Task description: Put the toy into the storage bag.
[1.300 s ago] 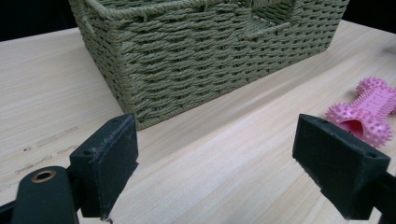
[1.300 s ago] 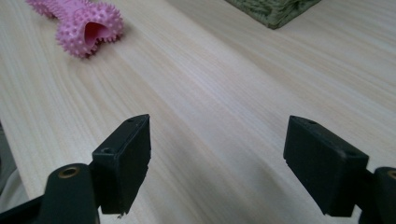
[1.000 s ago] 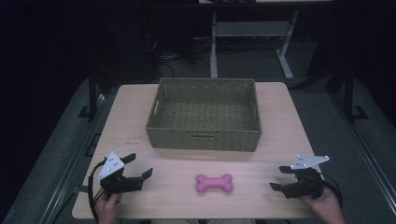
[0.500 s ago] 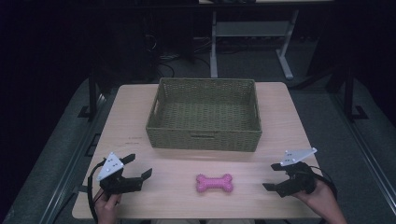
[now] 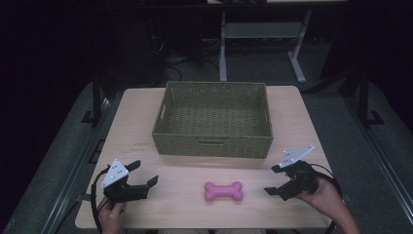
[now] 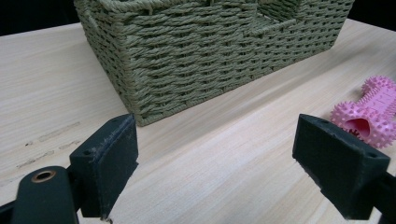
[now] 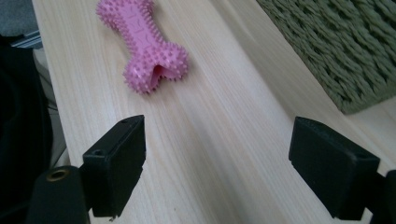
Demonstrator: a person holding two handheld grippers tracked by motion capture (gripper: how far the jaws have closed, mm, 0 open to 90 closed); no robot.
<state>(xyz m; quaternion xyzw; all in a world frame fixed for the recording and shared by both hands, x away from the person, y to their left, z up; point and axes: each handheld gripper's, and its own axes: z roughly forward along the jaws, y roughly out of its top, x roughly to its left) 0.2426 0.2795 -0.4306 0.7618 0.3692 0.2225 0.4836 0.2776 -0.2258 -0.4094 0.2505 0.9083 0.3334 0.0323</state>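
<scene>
A pink spiky bone toy [image 5: 223,191] lies flat on the wooden table [image 5: 185,165], near its front edge and in front of a green woven basket [image 5: 213,146]. My left gripper [image 5: 145,172] rests low at the front left, open and empty, aimed at the basket's corner [image 6: 187,70], with the bone [image 6: 369,112] off to its right. My right gripper [image 5: 271,179] hovers at the front right, pointing left at the bone [image 7: 142,44]. Its jaws have just been opening and stand wide with nothing between them. A stretch of bare table separates them from the bone.
The basket's inside [image 5: 214,114] holds nothing visible. Its wall [image 7: 345,51] runs along the right of the right gripper view. Dark floor, cables and a white desk frame [image 5: 223,53] lie beyond the table's far edge.
My right gripper has moved left toward the bone and lifted slightly off the table, its jaws a little wider. The left gripper, bone and basket have stayed put.
</scene>
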